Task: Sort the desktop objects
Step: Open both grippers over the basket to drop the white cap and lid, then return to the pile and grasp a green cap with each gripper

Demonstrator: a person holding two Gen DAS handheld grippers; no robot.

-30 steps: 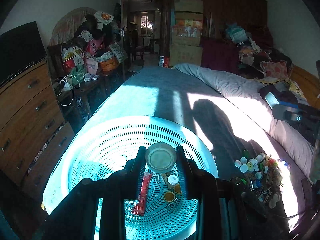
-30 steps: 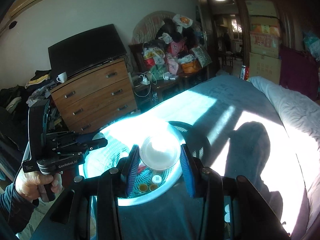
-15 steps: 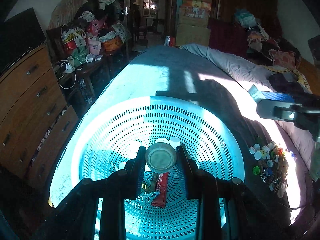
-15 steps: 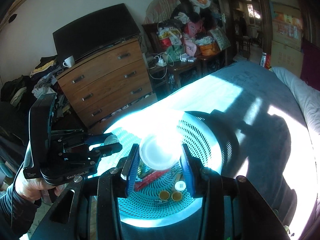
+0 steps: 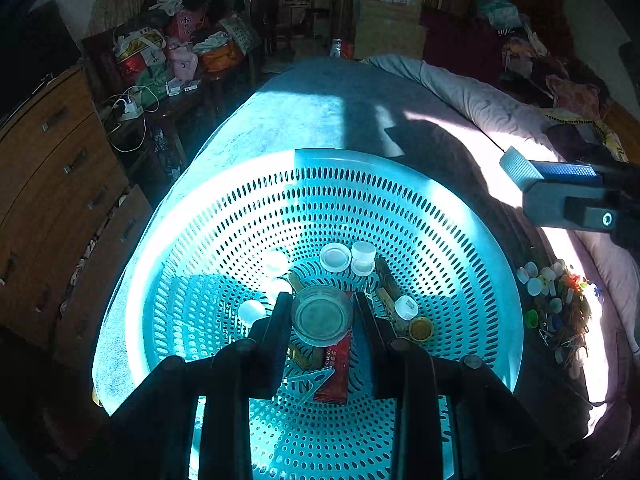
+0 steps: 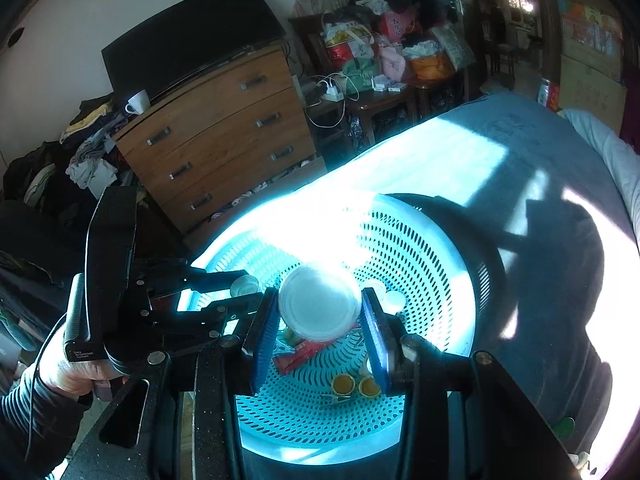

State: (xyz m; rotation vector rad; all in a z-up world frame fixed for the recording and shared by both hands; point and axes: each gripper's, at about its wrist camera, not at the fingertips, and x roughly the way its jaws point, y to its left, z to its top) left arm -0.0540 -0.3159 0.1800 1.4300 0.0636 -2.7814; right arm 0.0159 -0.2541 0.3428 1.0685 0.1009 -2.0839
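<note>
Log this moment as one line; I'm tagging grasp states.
left claw: shut on clear lid | right claw: shut on white lid | both over teal basket | release: not yet

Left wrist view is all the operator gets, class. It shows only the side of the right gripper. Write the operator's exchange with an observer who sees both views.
Operator: My left gripper grips a small round clear lid. Is the right one carrying anything?
Observer: Yes. The right gripper is shut on a round white plastic lid.
Operator: Where is that lid?
Observer: Over the inside of the turquoise perforated plastic basket, above a red wrapper.
Operator: What holds my gripper?
Observer: A hand in a dark sleeve, wrapped around its handle.
</note>
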